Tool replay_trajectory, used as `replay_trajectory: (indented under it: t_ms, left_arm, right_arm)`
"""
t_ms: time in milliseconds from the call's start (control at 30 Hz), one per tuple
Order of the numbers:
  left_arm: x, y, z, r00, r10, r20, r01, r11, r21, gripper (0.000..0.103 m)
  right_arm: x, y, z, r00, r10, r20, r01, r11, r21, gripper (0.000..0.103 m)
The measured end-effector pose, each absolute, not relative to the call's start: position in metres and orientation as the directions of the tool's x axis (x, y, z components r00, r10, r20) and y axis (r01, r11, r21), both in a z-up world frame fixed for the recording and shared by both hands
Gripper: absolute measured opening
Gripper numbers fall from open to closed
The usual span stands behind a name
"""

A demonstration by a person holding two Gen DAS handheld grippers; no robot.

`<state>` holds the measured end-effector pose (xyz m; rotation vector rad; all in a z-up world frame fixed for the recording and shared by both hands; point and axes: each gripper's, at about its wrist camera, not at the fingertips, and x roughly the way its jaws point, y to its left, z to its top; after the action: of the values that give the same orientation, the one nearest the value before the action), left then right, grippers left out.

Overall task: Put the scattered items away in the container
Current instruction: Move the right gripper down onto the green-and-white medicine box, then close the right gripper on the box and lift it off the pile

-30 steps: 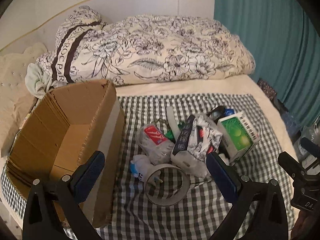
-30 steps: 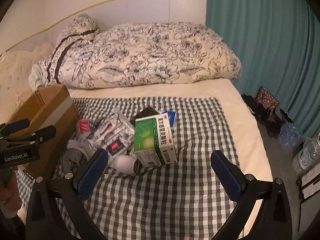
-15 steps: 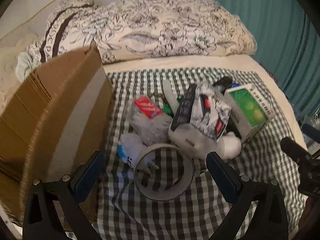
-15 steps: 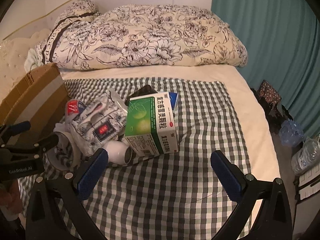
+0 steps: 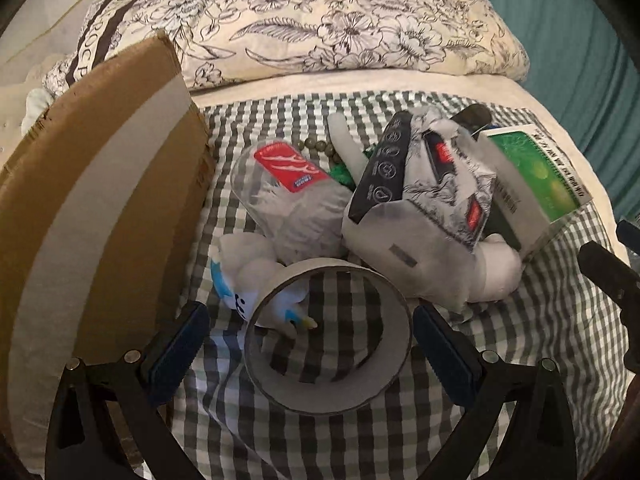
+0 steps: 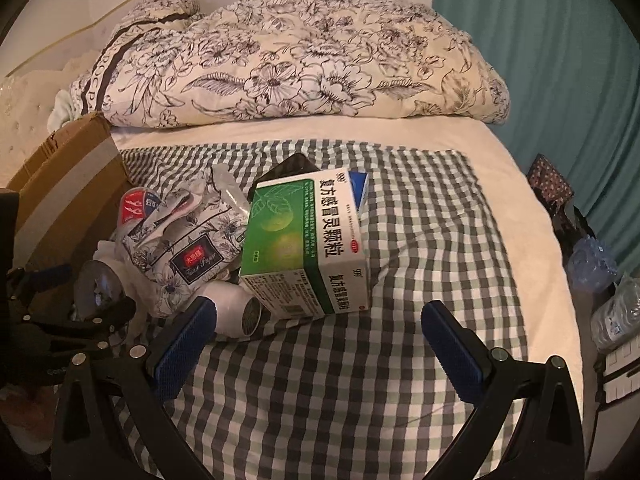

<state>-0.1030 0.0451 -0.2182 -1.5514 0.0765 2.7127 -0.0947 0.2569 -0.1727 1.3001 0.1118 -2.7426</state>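
Left gripper [image 5: 310, 344] low over checked cloth [image 5: 520, 320] on bed, jaws spread wide, tape roll [image 5: 328, 340] lying flat between fingers, neither pad touching. Cardboard box [image 5: 100, 208] stands just left of tape roll. Pile of tissue packs [image 5: 424, 200] and green medicine box [image 6: 308, 236] just beyond roll. Right gripper [image 6: 320, 340] jaws spread, empty, hovering over bare cloth, near medicine box, well right of roll.
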Motion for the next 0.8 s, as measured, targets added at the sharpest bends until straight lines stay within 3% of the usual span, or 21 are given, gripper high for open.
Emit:
replay_trajectory:
  t_ms: [800]
  left_arm:
    - [-0.122,0.039,-0.241,-0.461,0.03,-0.887,-0.018,-1.0,-0.025,0.102]
  right_arm:
    - [-0.144,0.241,-0.208,-0.623,-0.007,-0.782,0.108,-0.991,-0.077,0.103]
